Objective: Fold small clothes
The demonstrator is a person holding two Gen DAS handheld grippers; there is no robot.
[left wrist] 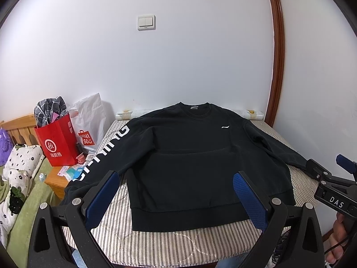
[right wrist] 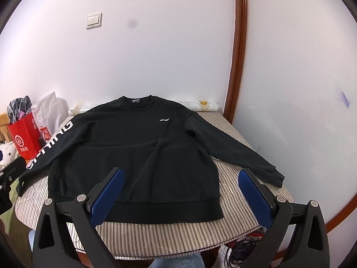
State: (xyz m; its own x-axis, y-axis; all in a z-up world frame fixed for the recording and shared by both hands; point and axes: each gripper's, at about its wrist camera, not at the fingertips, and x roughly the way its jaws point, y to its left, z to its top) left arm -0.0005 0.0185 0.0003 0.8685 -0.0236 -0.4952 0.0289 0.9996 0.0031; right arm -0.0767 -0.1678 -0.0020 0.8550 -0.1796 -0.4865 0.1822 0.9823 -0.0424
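Note:
A black long-sleeved sweatshirt [left wrist: 189, 156] lies flat, front up, on a striped table [left wrist: 167, 241], collar toward the wall and both sleeves spread out. It also shows in the right wrist view [right wrist: 133, 147]. Its left sleeve [left wrist: 104, 149] carries white letters; a small white logo [right wrist: 164, 119] is on the chest. My left gripper [left wrist: 176, 181] is open and empty, above the hem. My right gripper [right wrist: 180, 178] is open and empty, above the hem's right part. The right gripper also shows in the left wrist view [left wrist: 330, 167] by the right cuff.
A red paper bag [left wrist: 58, 143] and a white plastic bag [left wrist: 89, 122] stand left of the table on a wooden nightstand [left wrist: 55, 181]. A bed with a green cover [left wrist: 22, 201] is far left. White walls meet at a brown trim [right wrist: 236, 67]. Cables [right wrist: 243, 248] lie under the table's right edge.

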